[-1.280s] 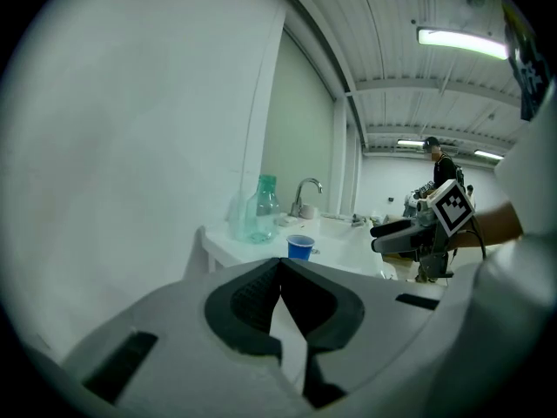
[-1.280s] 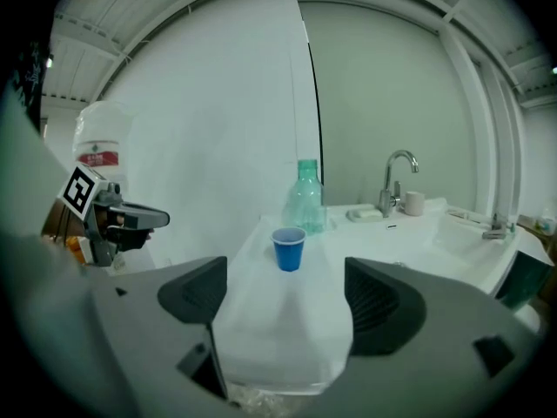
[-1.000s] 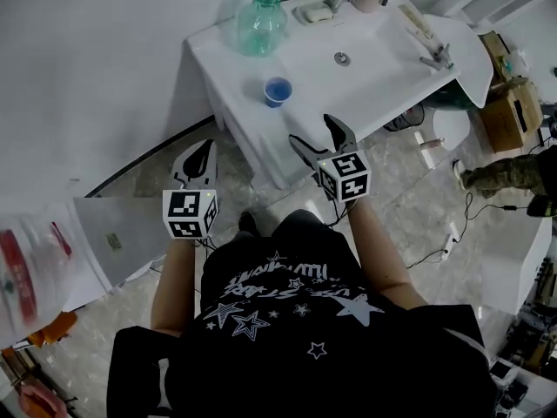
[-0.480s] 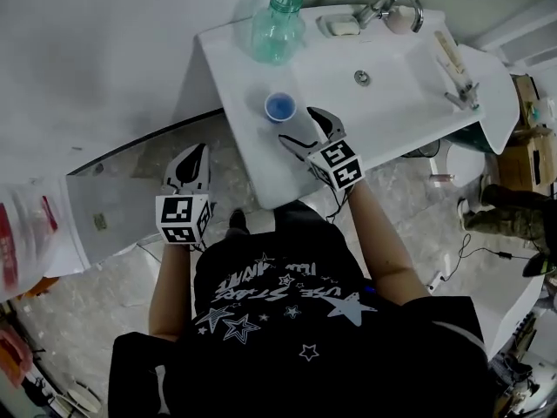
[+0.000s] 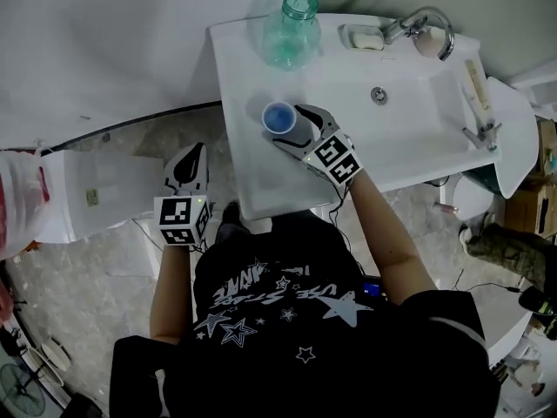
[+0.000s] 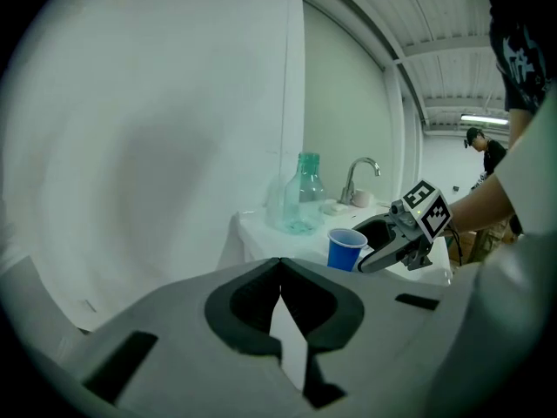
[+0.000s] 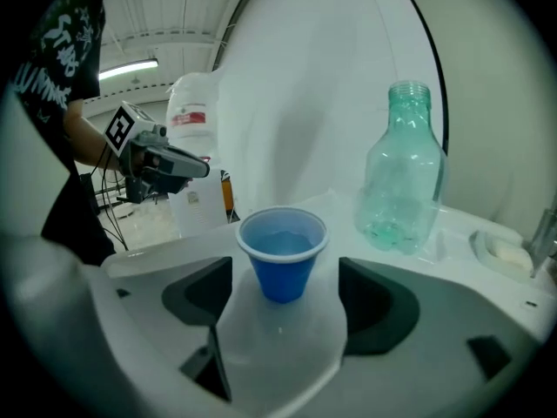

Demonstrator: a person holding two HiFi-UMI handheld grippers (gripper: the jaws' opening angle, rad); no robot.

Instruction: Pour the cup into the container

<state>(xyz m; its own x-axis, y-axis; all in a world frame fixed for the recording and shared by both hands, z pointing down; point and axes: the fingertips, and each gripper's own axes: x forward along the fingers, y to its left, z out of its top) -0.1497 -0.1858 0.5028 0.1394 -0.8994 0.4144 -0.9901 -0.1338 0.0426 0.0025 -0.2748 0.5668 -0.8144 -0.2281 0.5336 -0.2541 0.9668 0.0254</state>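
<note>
The blue cup [image 5: 279,117] stands upright on the left part of the white washstand [image 5: 252,177], with what looks like liquid in it. It sits straight ahead of the right gripper [image 5: 289,126], between that gripper's spread jaws, with a gap showing on either side (so nothing is clamped yet). The right hand is plainly the nearer one. The left gripper [image 5: 195,155] hangs off the washstand's left edge over the floor, jaws pressed together on nothing, well apart from the cup. The container, a green-tinted bottle [image 5: 294,29], stands beyond the cup on the far side, its narrow mouth up.
</note>
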